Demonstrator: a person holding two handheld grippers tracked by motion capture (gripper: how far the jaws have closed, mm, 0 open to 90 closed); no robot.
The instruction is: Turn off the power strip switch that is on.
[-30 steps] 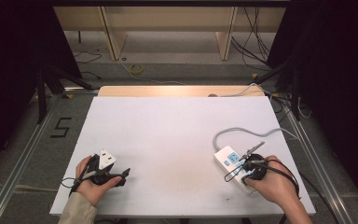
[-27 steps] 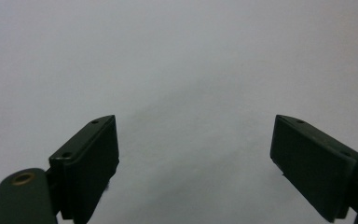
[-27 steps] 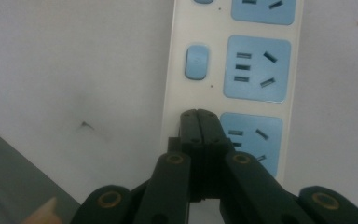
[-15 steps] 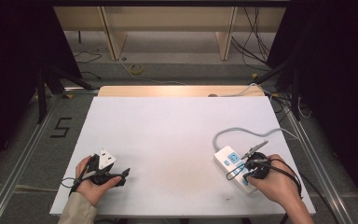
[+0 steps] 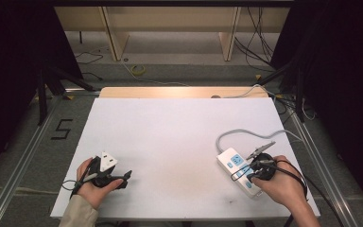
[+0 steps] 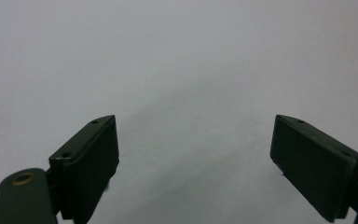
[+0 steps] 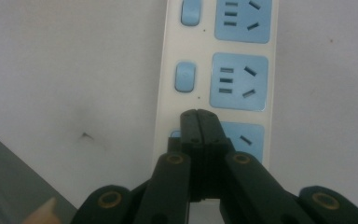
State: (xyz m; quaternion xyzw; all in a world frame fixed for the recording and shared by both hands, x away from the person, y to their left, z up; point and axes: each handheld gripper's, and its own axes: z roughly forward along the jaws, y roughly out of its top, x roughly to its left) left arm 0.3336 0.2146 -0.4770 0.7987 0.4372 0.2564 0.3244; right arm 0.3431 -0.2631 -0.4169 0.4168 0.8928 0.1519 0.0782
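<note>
A wide, matte white surface (image 5: pixel 170 142) lies under a camera looking down from above, with a pale wooden strip (image 5: pixel 179 92) along its far edge. A black numeral five (image 5: pixel 61 128) is marked on the grey floor just left of it.

At the near left corner, the person's left hand (image 5: pixel 94 187) holds the left claw (image 5: pixel 116 178), a black tool capped by a pale three-cornered plate (image 5: pixel 107 161). In the left gripper view, its two flat, rectangular black jaws stand wide apart, with bare smooth white surface between them.

At the near right, a white plastic power strip (image 5: pixel 236 171) lies flat and at a slant, a long rounded rectangle with pale blue socket panels. Its grey cable (image 5: pixel 246 134) loops away toward the far right edge. The person's right hand (image 5: pixel 279 184) holds the right claw (image 5: pixel 238 176) directly over the strip's near end.

In the right gripper view, the right claw (image 7: pixel 199 114) has its two black jaws pressed together with nothing between them, the tips over the strip beside a small blue rocker switch. Further along the power strip (image 7: pixel 168 56) sit two more rounded blue switches, each next to a square blue socket panel (image 7: pixel 238 81) with dark slots. A small dark scuff (image 7: pixel 85 136) marks the surface to the left of the strip.
</note>
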